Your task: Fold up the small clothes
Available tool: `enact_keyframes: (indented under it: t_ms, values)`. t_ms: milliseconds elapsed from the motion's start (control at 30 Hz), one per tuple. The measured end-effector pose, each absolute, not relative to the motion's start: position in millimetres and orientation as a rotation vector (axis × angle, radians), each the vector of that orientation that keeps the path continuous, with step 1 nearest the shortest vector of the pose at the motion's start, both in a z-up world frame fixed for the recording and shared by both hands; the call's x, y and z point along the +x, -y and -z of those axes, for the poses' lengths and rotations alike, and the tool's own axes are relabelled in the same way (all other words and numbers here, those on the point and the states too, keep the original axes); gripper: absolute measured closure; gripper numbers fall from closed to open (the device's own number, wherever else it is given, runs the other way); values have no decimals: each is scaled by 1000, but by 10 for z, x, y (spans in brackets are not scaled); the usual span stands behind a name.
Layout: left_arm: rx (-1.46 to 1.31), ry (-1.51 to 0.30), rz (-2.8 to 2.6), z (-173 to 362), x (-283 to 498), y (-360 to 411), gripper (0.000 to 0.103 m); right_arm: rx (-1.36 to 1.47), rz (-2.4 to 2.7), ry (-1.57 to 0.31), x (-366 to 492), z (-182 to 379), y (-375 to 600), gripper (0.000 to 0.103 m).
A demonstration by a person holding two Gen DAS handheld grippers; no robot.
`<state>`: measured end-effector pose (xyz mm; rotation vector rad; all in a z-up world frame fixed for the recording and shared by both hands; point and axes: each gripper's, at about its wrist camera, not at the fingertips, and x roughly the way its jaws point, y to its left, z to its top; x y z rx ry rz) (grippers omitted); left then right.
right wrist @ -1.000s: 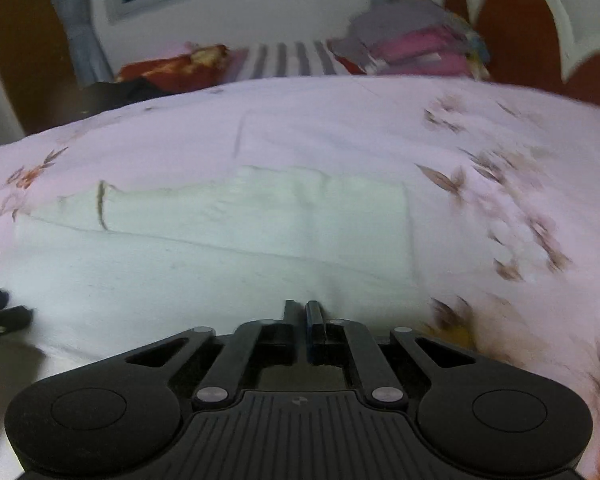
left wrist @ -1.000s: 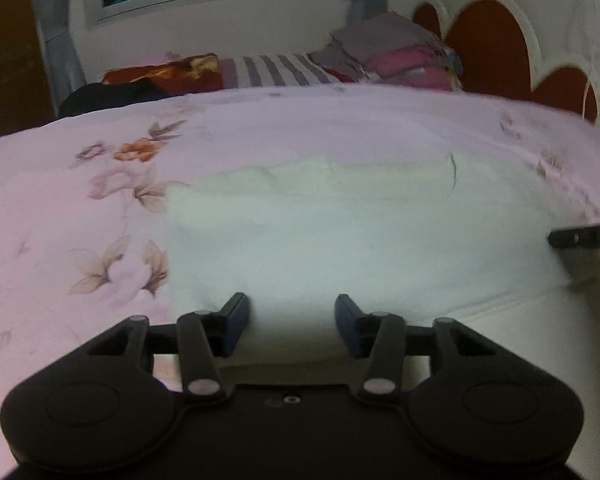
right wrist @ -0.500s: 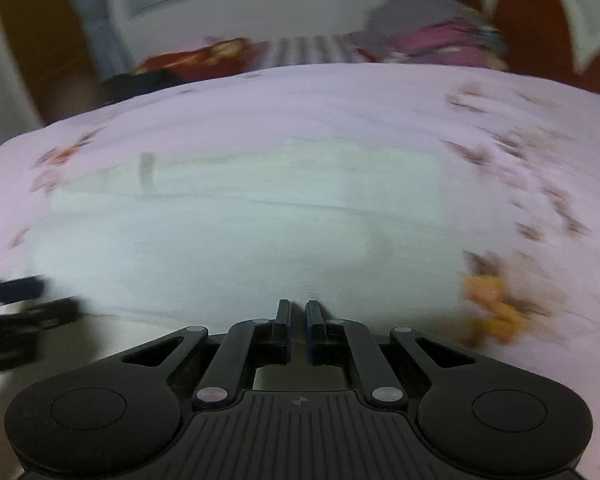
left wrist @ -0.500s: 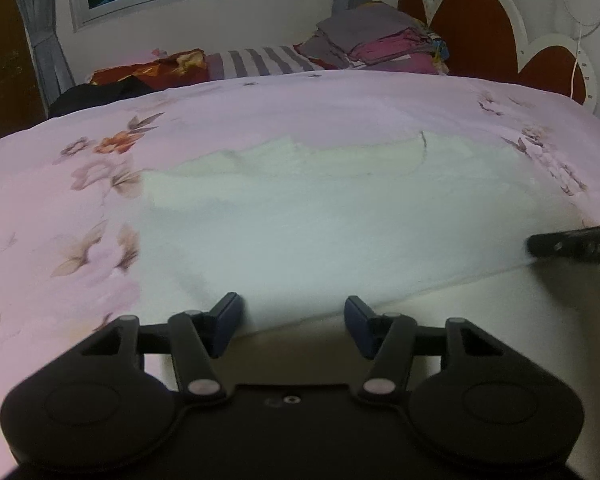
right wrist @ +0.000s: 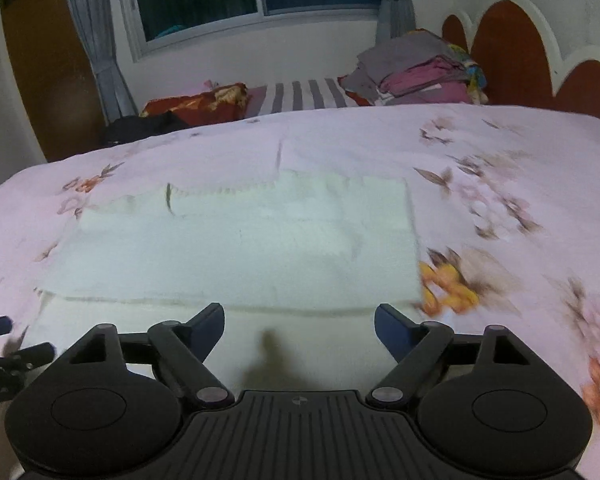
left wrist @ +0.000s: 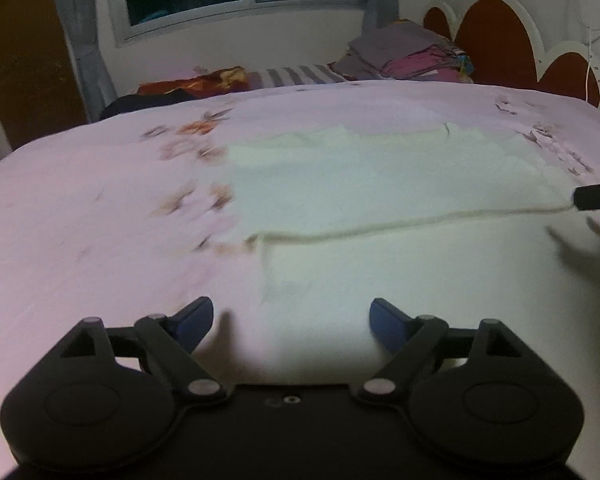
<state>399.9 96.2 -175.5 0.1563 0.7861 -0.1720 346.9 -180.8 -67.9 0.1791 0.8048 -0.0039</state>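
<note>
1. The cream garment (right wrist: 236,248) lies folded over itself on the floral bedsheet (right wrist: 500,152).
2. Left gripper (left wrist: 291,320) and right gripper (right wrist: 299,326) have just been opening — both wide, empty — likely releasing the fold.

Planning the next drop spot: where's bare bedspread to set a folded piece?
Free: pink bedspread right of the white cloth, and the strip left of it. Crowded: far edge, with the stacked clothes, striped pillow and dark bundle.
</note>
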Motion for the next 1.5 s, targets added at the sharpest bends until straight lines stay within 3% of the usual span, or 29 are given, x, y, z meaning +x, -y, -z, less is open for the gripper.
enact_keyframes:
  t_ms: [67,100,133,200,267,633,833,967,1033,1167,1200,1233,1367,1500]
  values:
    - [125,-808,183,1714,3779,-1112,30,216,-11,-812,3284,616,1907,21]
    - [118,-824,187,1706,3661,-1174,37,230,-15,-815,3189,592,1949,26]
    - [108,-845,181,1704,3537,-1236,41,233,-19,-824,3072,578,2002,42]
    - [81,-878,174,1715,3301,-1337,52,230,-25,-858,2861,578,2096,58]
    - [44,-896,168,1724,3020,-1424,57,260,-34,-878,2579,594,2205,58]
    - [-61,-972,215,1763,1978,-1485,57,529,-35,-965,1119,841,2794,58]
    - [-287,-986,267,1814,1702,-1660,60,641,-110,-968,641,882,2778,58]
    - [-468,-994,280,1913,1626,-1762,77,699,-176,-971,511,877,2689,58]
    - [-551,-1006,289,1978,1621,-1816,84,707,-200,-973,509,877,2647,76]
    - [-617,-1002,310,2076,1650,-1847,85,755,-232,-966,543,902,2647,84]
    - [-622,-999,310,2097,1667,-1848,92,762,-239,-965,559,910,2650,96]
    - [-612,-996,297,2101,1684,-1843,99,763,-245,-963,581,921,2664,100]
    - [-642,-869,292,1939,1597,-1919,99,754,-260,-880,546,745,2730,100]
    - [-593,-929,236,2093,1656,-1897,99,738,-240,-871,540,776,2830,100]
